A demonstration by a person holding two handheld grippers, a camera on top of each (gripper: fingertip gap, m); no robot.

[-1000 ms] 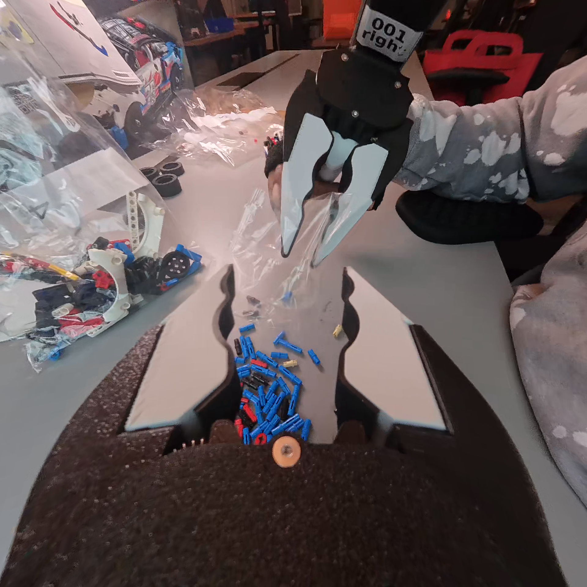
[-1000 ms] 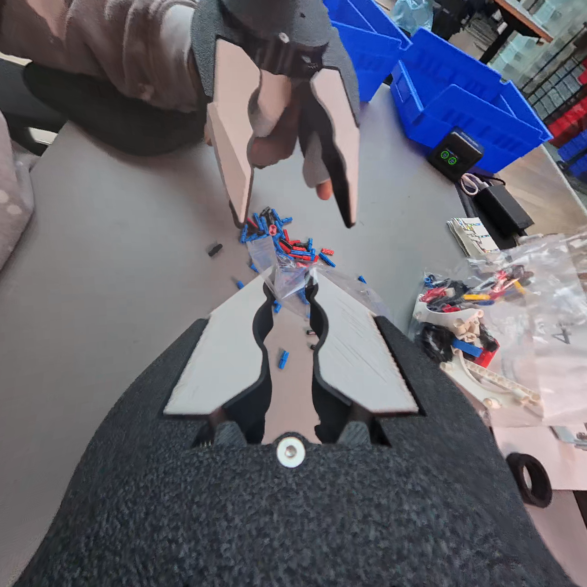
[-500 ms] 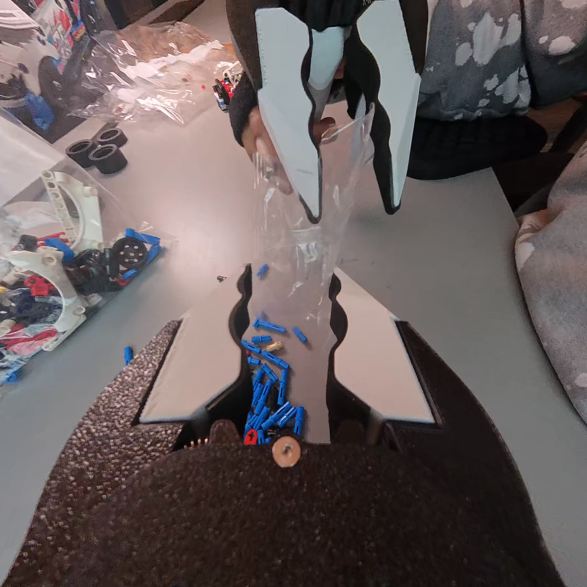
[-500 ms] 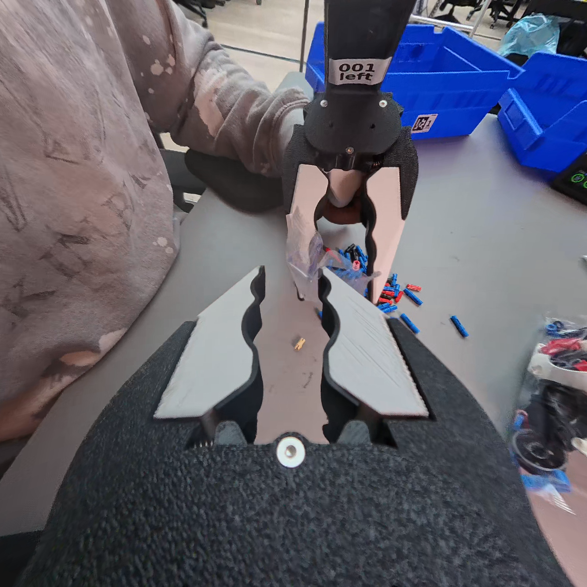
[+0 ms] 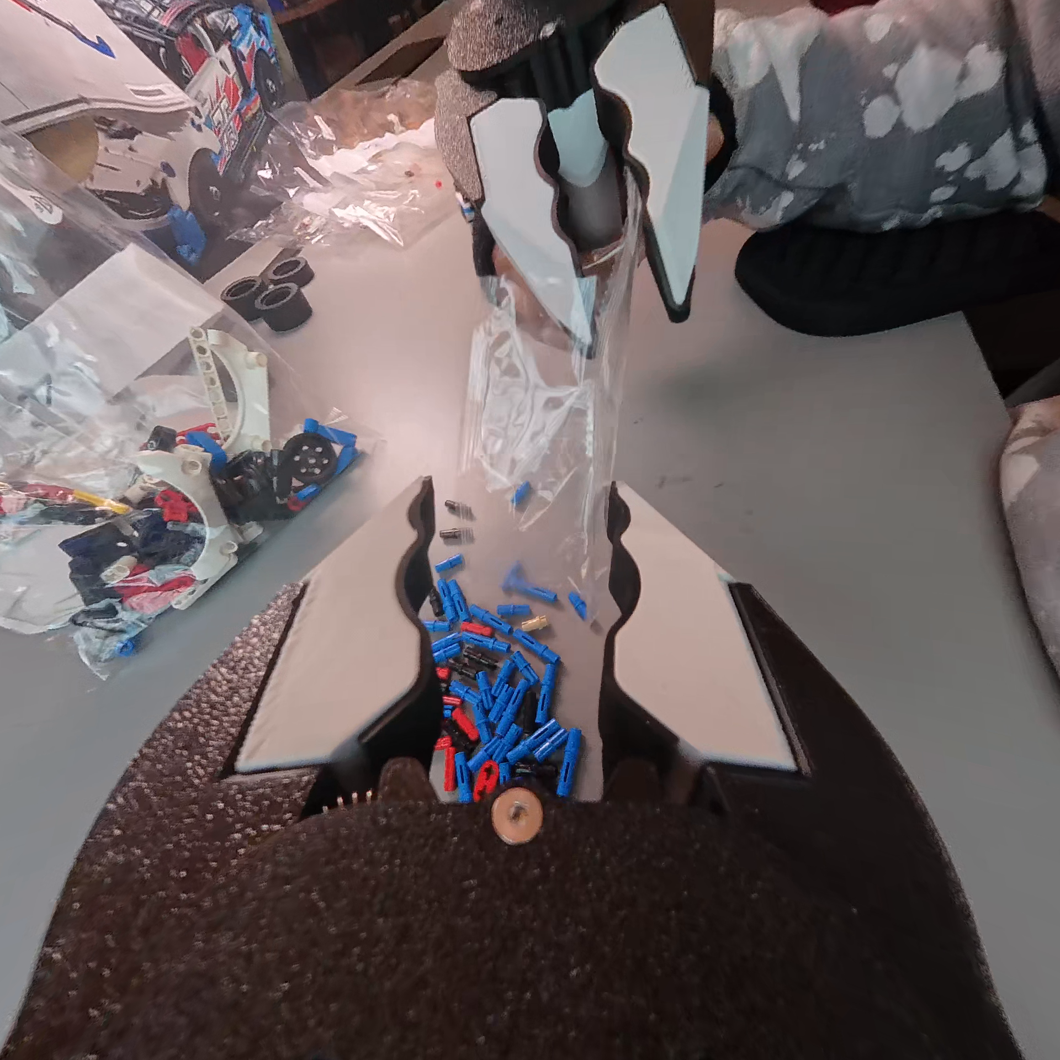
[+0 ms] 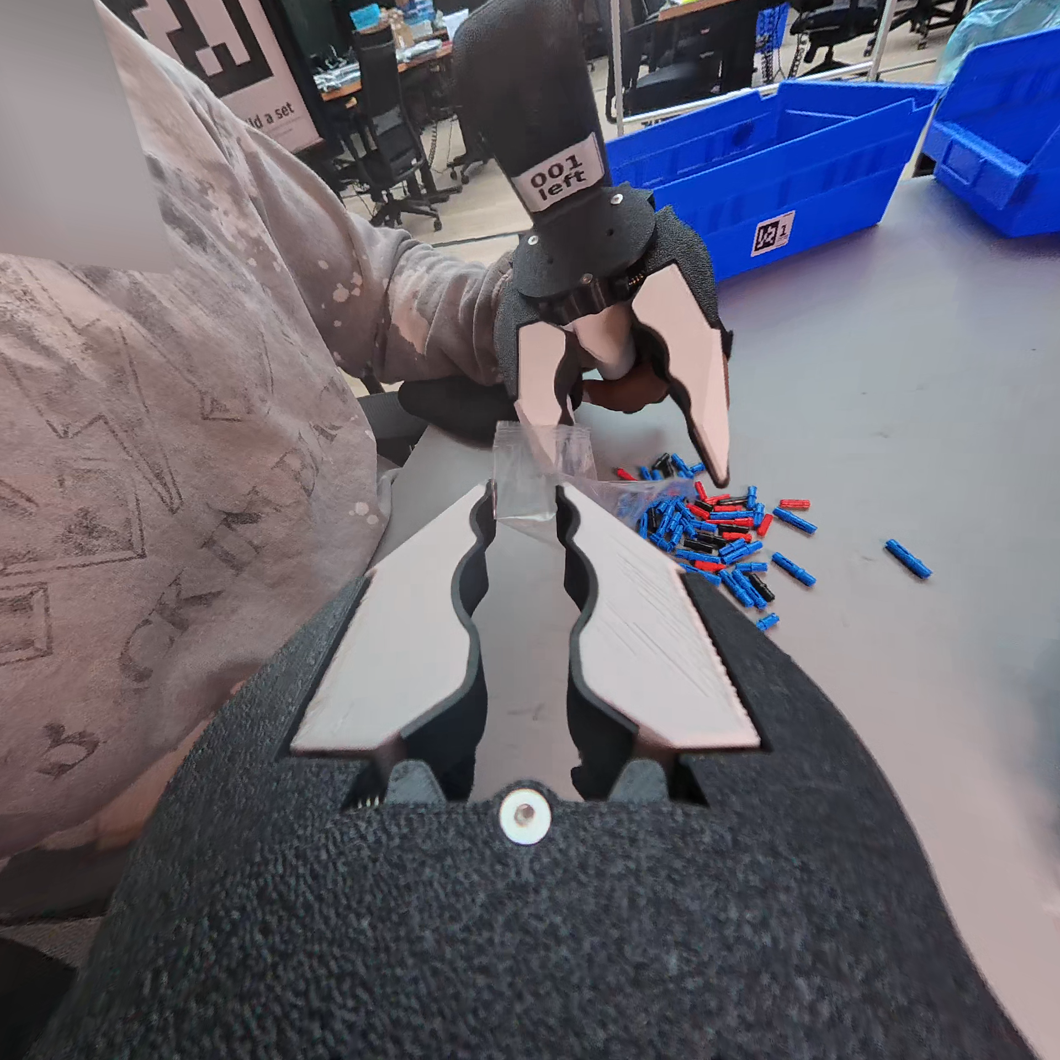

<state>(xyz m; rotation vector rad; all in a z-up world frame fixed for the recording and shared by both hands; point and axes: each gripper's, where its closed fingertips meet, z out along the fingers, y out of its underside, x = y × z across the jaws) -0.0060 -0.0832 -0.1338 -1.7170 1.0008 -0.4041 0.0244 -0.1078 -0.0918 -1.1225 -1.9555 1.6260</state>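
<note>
Left tongs [image 5: 519, 487] are sitting wide open, hovering low over the table [image 5: 803, 459], and the textured black body is filling the bottom of the left wrist view. Right tongs [image 6: 523, 487] are standing only narrowly apart, with the same wavy black-edged inner faces and flat pale outer plates.

A thin, crinkly clear plastic bag [image 5: 539, 401] is stretching between the 2 tools. The top is running up along the inside of the right tongs' fingers, and the bottom is dropping down against 1 finger of the left pair. From the right wrist view, a corner of it is lying in the gap between the right tips. Can't tell whether either pair is actually pinching it, since both are showing daylight between the fingers. 1 blue pin looks like it's hanging around inside the film.

A heap of little ridged plastic pins [image 5: 505, 688], mostly blue with some red and black and 1 tan, is lying loose on the smooth grey tabletop right under the left tongs. A few strays are sitting further out.

Off to the side, a bigger clear bag of mixed parts [image 5: 172, 516] is lying with white curved pieces and a black wheel inside. 3 chunky black rubber tyres [image 5: 275, 292] are sitting behind it. Glossy blue plastic bins [image 6: 774, 155] are lining the far edge.
</note>
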